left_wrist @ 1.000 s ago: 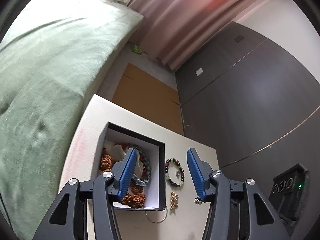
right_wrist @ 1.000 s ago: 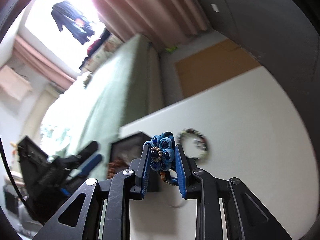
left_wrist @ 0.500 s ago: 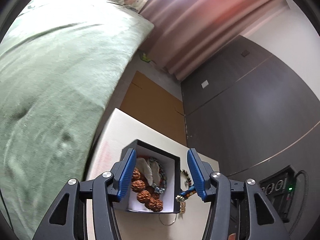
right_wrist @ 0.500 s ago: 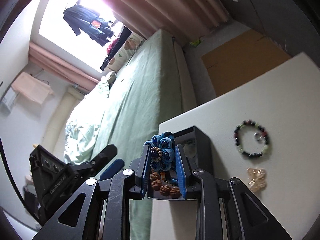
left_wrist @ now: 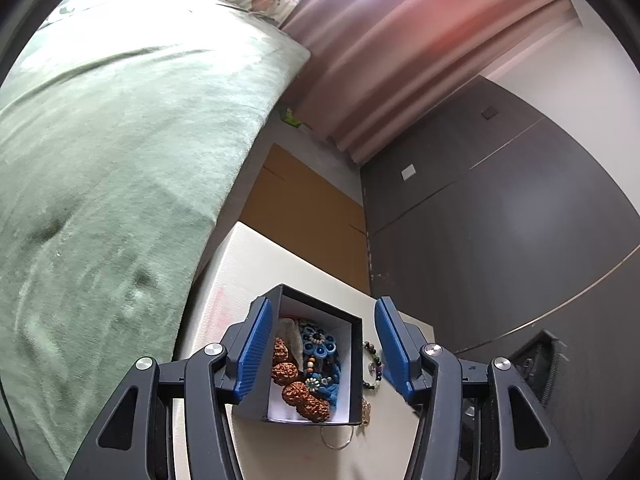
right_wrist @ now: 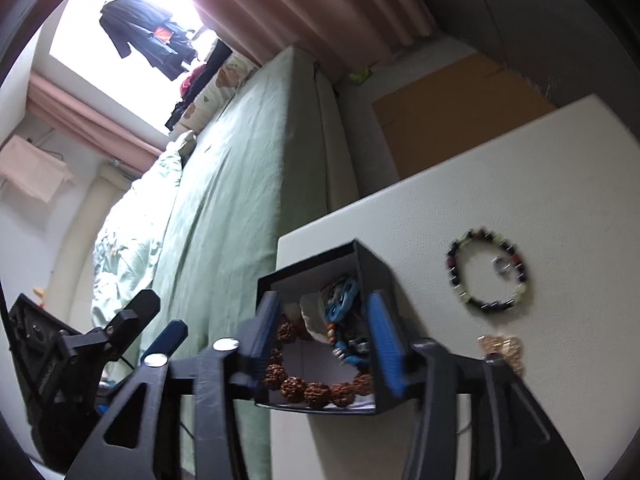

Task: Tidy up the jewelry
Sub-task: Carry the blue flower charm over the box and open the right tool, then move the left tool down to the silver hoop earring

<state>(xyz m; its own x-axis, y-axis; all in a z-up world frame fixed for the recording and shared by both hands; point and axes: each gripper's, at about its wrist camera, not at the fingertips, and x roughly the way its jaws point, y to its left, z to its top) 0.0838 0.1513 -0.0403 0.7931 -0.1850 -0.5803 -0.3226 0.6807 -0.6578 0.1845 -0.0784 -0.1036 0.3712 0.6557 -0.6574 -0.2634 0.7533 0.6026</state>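
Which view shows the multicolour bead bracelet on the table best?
Right wrist: the bead bracelet lies whole and unobstructed on the white table, right of the black box. Left wrist shows only part of it, between the box and the left gripper's right finger.

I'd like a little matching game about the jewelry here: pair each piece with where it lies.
Things:
1. blue flower piece
2. dark beaded bracelet
3. gold ornament
4. brown knobbly beads

Places:
A. on the white table, farther away in the right wrist view
B. inside the black box, beside the brown beads
C. on the table, nearer than the bracelet
D. inside the box, along its near side

Pairs: 1-B, 2-A, 3-C, 4-D
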